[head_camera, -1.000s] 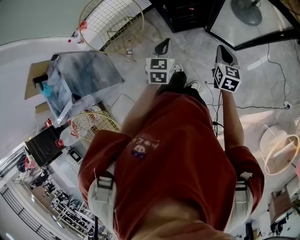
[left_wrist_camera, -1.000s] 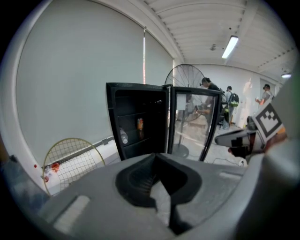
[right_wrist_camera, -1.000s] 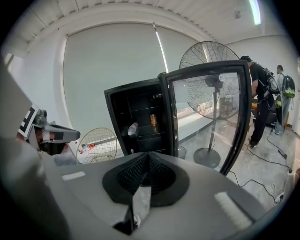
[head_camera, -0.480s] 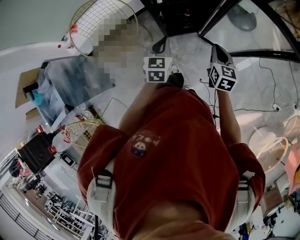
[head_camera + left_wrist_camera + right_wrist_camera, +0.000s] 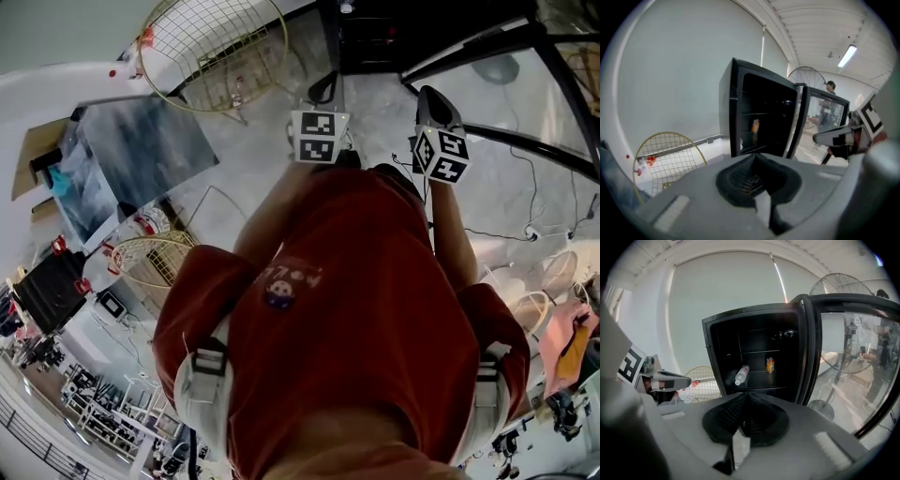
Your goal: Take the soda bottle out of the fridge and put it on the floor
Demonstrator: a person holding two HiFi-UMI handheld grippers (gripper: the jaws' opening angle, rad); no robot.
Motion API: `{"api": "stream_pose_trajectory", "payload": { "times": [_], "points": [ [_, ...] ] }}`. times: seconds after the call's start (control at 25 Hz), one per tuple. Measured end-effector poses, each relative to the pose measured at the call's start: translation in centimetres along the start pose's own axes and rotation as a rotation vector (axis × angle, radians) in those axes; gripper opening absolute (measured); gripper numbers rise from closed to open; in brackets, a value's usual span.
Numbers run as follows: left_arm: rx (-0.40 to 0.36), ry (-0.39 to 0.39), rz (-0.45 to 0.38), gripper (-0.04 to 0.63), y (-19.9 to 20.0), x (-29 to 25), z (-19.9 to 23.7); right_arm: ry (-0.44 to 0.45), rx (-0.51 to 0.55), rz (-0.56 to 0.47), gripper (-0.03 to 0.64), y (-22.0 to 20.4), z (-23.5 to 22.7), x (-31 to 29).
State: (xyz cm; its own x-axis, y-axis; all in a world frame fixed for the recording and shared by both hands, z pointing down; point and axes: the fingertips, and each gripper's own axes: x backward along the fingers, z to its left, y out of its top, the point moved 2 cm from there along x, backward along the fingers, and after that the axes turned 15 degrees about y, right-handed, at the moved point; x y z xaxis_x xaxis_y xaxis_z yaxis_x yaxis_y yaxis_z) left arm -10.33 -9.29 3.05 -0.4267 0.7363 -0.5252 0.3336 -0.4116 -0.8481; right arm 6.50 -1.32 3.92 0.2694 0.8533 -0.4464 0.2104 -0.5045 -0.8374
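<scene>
The left gripper [image 5: 754,158] has its jaws pressed together with nothing between them; it is held up in front of the fridge [image 5: 725,110], pointing at the open front. The right gripper [image 5: 746,398] is likewise closed on nothing (its jaws meet edge to edge), also in front of the fridge and nearer the door side; neither gripper touches the fridge. The two are held apart at much the same height, each showing in the other's view.

Inside the fridge the soda bottle [image 5: 741,375] lies on a slant at the left of a shelf, white cap lowest and turned toward the fridge's front. An orange can [image 5: 770,364] stands upright inside the fridge to the right of the bottle, apart from it.

The glass door [image 5: 853,357] stands swung wide open at the fridge's right side; a standing fan [image 5: 840,287] shows beyond the door. A round gold wire rack [image 5: 670,152] stands on the floor [image 5: 262,159] to the left of the fridge, by the wall. In the head view the person's red shirt [image 5: 356,309] fills the space in front of the fridge, both arms stretched toward it.
</scene>
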Motion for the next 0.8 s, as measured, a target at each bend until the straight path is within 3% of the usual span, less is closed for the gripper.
{"api": "stream_pose_trajectory", "payload": {
  "times": [0.4, 0.64, 0.8],
  "points": [
    [0.024, 0.05, -0.016, 0.0, 0.9, -0.9, -0.5, 0.091, 0.052, 0.032, 0.0, 1.3, -1.0, -2.7],
    [0.061, 0.147, -0.031, 0.0, 1.9, -2.0, -4.2, 0.191, 0.047, 0.052, 0.0, 1.9, -5.3, -1.9],
    [0.088, 0.228, -0.017, 0.0, 2.5, -2.4, -7.6, 0.282, 0.102, 0.086, 0.0, 2.4, -8.3, -0.5]
  ]
}}
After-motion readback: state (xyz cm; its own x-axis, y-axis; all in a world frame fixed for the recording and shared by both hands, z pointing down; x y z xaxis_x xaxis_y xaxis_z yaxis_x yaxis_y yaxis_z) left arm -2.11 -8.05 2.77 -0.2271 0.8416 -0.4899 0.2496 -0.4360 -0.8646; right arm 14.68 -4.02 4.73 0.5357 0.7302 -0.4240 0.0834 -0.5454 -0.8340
